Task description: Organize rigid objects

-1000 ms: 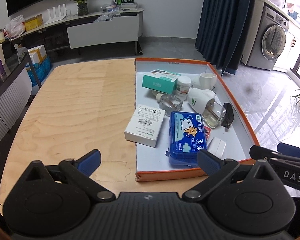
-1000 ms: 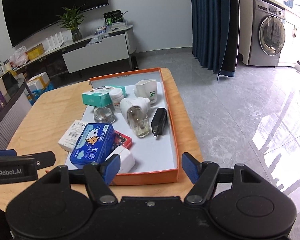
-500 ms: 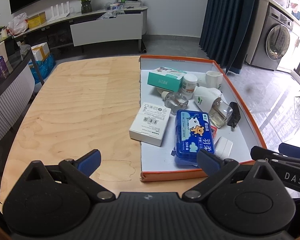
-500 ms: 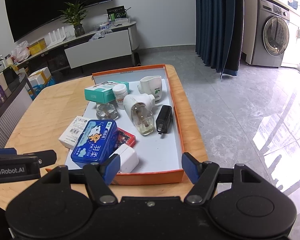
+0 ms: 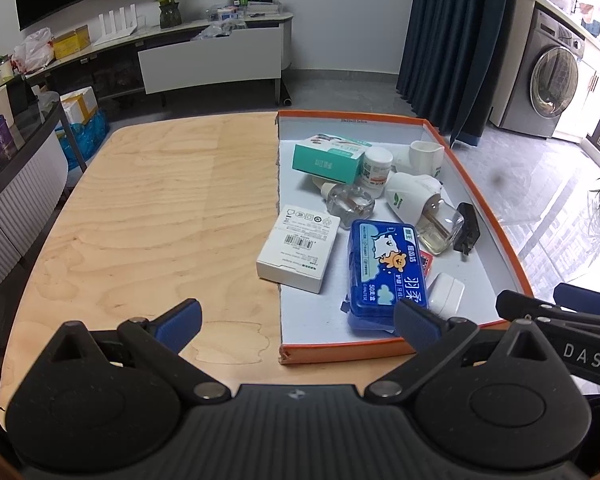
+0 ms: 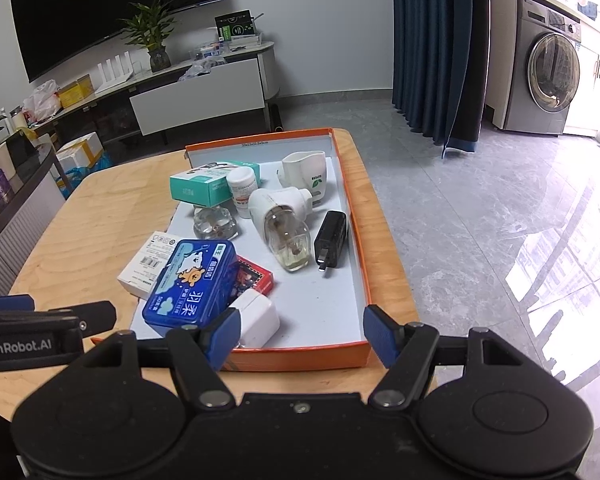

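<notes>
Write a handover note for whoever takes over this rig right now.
Left hand-held gripper: open, empty, hovering near the table's front edge.
Right hand-held gripper: open, empty, at the orange tray's near rim.
Things: blue box, teal box, black charger and the rest lie jumbled in the tray; white box overhangs its left side.
Done: nothing visibly sorted.
Left: everything.

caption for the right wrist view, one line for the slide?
Open right tool hovering at the near edge of an orange tray crowded with boxes, bottles and chargers on a wooden table.

Left tool (image 5: pixel 296 318) open over table (image 5: pixel 160 208), orange tray (image 5: pixel 512 248) w/ boxes, bottles.
</notes>
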Demonstrator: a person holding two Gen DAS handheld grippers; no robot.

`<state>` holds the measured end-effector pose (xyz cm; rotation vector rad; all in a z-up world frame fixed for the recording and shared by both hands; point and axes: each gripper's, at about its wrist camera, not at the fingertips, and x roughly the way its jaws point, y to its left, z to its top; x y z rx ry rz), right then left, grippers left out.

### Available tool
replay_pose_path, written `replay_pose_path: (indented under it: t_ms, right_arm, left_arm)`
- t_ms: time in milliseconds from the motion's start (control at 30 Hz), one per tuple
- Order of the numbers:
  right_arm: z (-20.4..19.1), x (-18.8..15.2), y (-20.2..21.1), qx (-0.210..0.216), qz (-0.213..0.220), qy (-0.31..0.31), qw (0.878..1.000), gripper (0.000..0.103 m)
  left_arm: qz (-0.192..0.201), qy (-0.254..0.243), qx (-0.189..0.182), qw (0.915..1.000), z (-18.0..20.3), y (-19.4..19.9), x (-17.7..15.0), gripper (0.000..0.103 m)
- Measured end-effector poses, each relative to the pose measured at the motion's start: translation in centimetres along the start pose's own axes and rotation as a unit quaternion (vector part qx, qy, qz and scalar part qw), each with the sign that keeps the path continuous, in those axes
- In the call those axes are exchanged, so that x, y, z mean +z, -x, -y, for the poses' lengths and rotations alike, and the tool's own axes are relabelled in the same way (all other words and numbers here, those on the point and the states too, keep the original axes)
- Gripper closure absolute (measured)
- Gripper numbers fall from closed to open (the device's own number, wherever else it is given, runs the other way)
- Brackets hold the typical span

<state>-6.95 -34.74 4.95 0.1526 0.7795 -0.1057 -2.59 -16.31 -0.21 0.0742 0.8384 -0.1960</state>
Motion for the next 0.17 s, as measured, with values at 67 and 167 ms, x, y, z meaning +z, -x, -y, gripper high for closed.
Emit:
replay_pose_path:
  t_ms: [67,167]
  right_arm:
    - [-0.01,0.01,-0.05,-0.001,0.000,-0.001,1.000,0.022]
    - [-0.01,0.01,-0.08,-0.001,0.000,-0.001,1.000,0.022]
  left_arm:
    - [0.003,0.001,-0.002,1.0000,-0.03,0.05,0.01,0.000]
    - [0.006,0.004,-0.002,1.0000,-0.08,0.07,0.11,0.000]
